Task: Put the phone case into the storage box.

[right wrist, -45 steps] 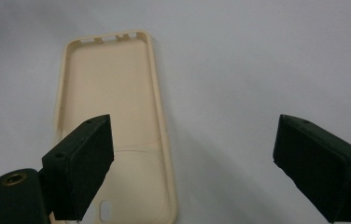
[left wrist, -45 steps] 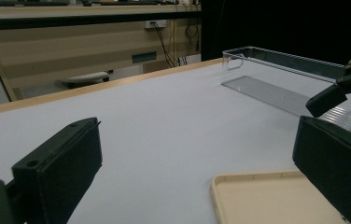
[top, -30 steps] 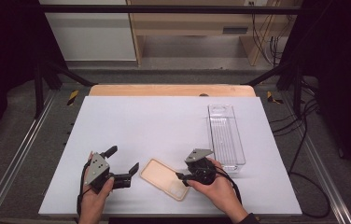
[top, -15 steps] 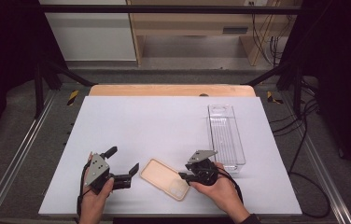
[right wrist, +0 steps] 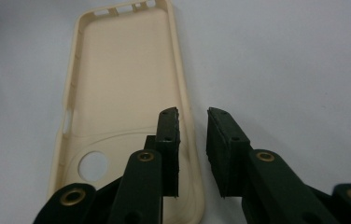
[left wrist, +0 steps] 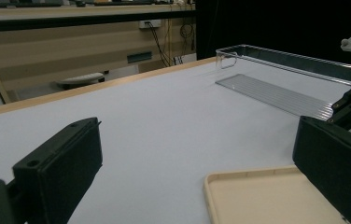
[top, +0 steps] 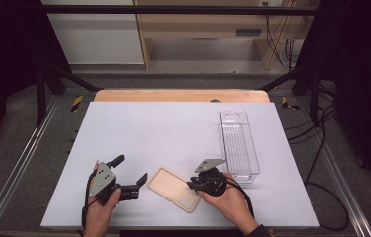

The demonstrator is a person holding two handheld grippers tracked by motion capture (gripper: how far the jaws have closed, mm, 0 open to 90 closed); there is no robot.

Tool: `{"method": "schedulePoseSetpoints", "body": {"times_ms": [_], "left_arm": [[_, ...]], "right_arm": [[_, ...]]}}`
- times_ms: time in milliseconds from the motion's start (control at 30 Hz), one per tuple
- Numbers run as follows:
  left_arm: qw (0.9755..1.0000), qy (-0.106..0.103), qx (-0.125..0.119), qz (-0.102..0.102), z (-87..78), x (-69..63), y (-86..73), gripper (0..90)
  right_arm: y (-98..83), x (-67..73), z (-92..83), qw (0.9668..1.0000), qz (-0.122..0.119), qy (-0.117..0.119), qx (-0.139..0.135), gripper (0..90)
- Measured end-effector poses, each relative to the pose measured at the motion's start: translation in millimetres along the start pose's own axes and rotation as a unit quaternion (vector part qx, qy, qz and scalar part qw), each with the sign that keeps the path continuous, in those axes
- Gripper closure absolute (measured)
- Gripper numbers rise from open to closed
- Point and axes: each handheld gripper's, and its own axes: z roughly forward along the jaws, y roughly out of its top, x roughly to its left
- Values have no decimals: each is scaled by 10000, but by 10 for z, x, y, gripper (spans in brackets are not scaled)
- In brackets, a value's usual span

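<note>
1. Worktop: large white sheet, wood edge strip along the far side. Everything below sits on it.
2. Clear plastic bin: long, narrow, empty, at the right of the sheet, long axis running away from the person. Its near end is just beside the right hand.
3. Phone case: beige, lying open side up, flat on the sheet near the front edge, between the two hands, set diagonally. Camera cutout end is toward the right claw.
4. Left claw: spread wide, resting low on the sheet just left of the case. One jaw tip is close to the case's left end; contact I can't tell. In the left gripper view the case corner lies between the two jaws, nothing pinched.
5. Right claw: jaws have just been closing, now narrow but not pressed together. In the right gripper view one jaw is inside the case, the other outside, straddling the case's side wall. A gap is visible on the outer side; not yet pinching.
</note>
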Motion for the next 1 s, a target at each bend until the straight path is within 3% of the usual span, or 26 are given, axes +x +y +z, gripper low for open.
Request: {"method": "schedulePoseSetpoints", "body": {"times_ms": [300, 533, 800, 1000], "left_arm": [[10000, -7, 8, 40, 13, -18, 8, 12], [9999, -63, 24, 78, 36, -30, 5, 12], [10000, -42, 5, 69, 11, -6, -1, 12], [10000, -33, 7, 75, 14, -5, 6, 12]], "right_arm": [[-58, -15, 19, 10000, 71, 64, 25, 824], [-75, 13, 30, 9999, -77, -22, -61, 827], [-82, -10, 30, 9999, -74, 28, -100, 864], [-84, 26, 25, 9993, -336, -62, -128, 873]]}}
